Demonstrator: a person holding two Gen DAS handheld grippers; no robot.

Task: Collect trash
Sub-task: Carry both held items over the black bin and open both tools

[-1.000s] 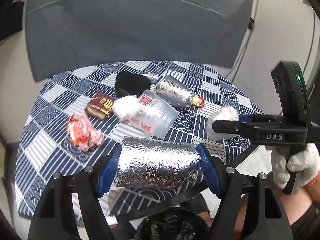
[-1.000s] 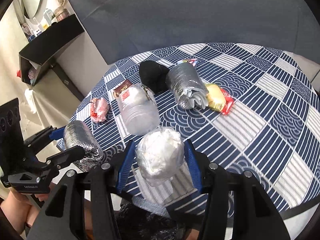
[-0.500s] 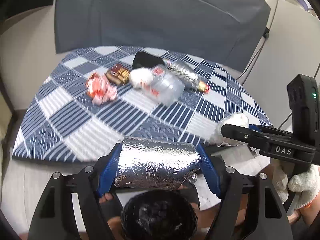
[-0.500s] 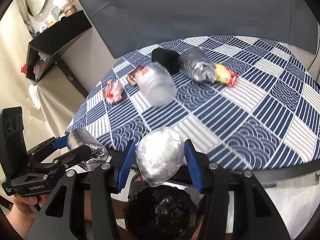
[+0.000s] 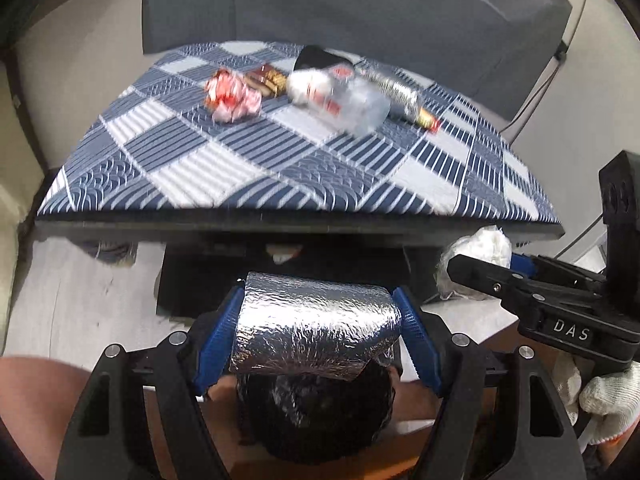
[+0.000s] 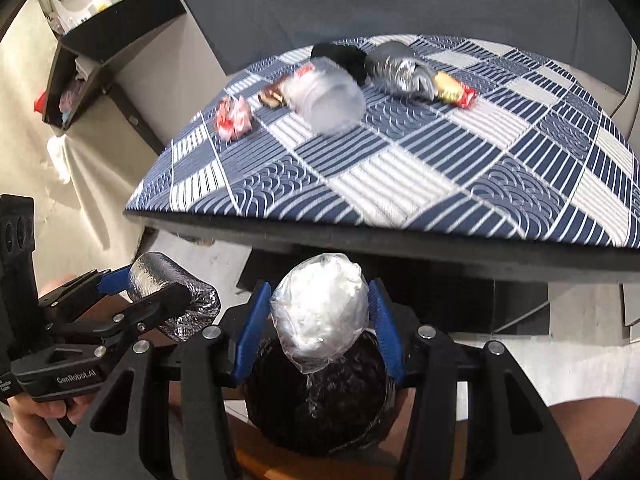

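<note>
My left gripper (image 5: 316, 334) is shut on a silver foil roll (image 5: 314, 328) and holds it just above a black-lined trash bin (image 5: 316, 412) below the table edge. My right gripper (image 6: 318, 320) is shut on a clear bag of white paper (image 6: 320, 308), also over the bin (image 6: 316, 404). The left gripper and foil roll show at left in the right wrist view (image 6: 172, 296). On the table lie a red-white wrapper (image 5: 232, 94), a brown wrapper (image 5: 266, 80), a clear plastic cup (image 5: 340, 94), a foil pack (image 5: 396, 92) and a black item (image 5: 316, 58).
The blue-and-white patterned tablecloth (image 5: 280, 168) covers the table, whose dark front edge (image 5: 280, 226) runs above both grippers. A grey sofa back (image 5: 340, 0) stands behind. A black shelf (image 6: 100, 40) is at the far left. A yellow-red wrapper (image 6: 454, 88) lies by the foil pack.
Both grippers have drawn back off the table and down below its front edge, carrying the foil roll and the bag over the bin. The table items now look farther away.
</note>
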